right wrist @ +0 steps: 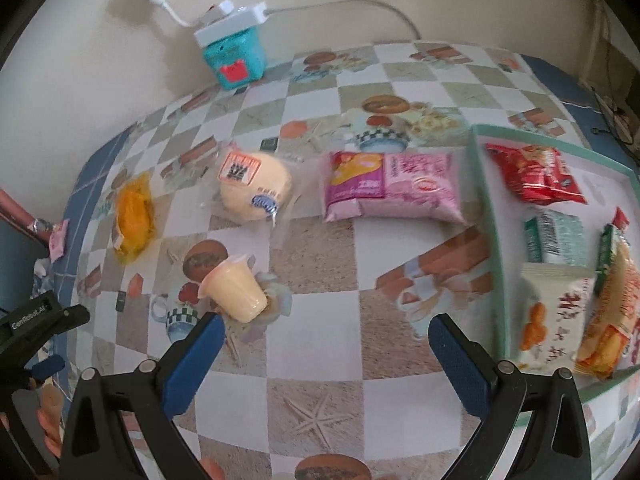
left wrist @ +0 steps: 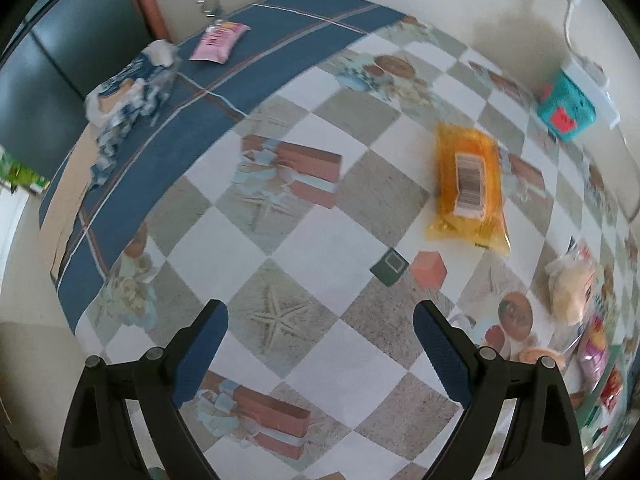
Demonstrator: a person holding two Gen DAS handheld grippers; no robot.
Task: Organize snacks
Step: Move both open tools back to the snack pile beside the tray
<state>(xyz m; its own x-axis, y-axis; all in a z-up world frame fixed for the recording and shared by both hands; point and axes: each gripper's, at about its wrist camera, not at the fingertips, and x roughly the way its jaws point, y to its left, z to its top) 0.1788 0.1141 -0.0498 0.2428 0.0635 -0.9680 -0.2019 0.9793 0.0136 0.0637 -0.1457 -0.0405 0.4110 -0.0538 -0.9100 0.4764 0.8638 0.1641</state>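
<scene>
My left gripper (left wrist: 320,316) is open and empty above the checked tablecloth. An orange snack packet (left wrist: 468,184) lies ahead to its right, also in the right wrist view (right wrist: 134,216). My right gripper (right wrist: 326,332) is open and empty. A tipped pudding cup (right wrist: 236,286) lies just beyond its left finger (right wrist: 192,360). A wrapped round bun (right wrist: 254,186) and a pink snack bag (right wrist: 394,188) lie further ahead. A green tray (right wrist: 486,200) on the right holds a red packet (right wrist: 536,174), a green packet (right wrist: 554,240) and a white and orange packet (right wrist: 550,316).
A teal box (right wrist: 236,56) with a white power strip on top stands by the wall, also seen from the left (left wrist: 564,106). A pink packet (left wrist: 218,42) and a blue and white bag (left wrist: 124,92) lie on the blue border far left. The left gripper body (right wrist: 32,320) shows at lower left.
</scene>
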